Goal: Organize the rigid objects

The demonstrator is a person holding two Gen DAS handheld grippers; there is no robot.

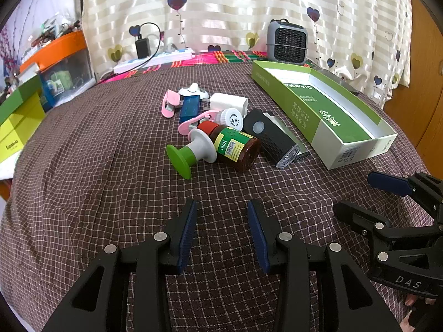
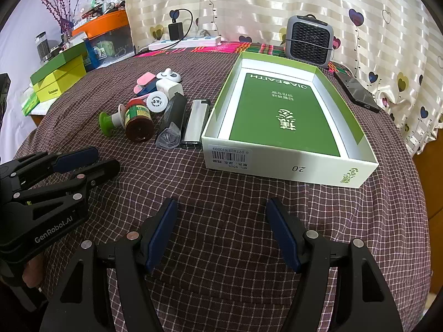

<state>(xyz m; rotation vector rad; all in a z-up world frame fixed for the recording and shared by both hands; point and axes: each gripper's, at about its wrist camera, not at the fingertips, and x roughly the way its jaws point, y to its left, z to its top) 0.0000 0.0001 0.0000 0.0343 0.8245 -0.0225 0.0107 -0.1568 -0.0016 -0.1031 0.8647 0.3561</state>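
Both wide open, holding nothing: left claw point(image 1: 221, 221) and right claw point(image 2: 221, 221), hovering low over the checked bench point(image 1: 83, 193). Best to start with the nearest piece, the brown bottle point(image 1: 235, 146), gripped across its body. Beyond the left claw, well apart, the pile; just right of it, the empty green box point(image 2: 288, 166).

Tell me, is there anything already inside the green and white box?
No, the green and white box shows only its bare green printed bottom, while the brown bottle and the other items lie on the cloth beside it.
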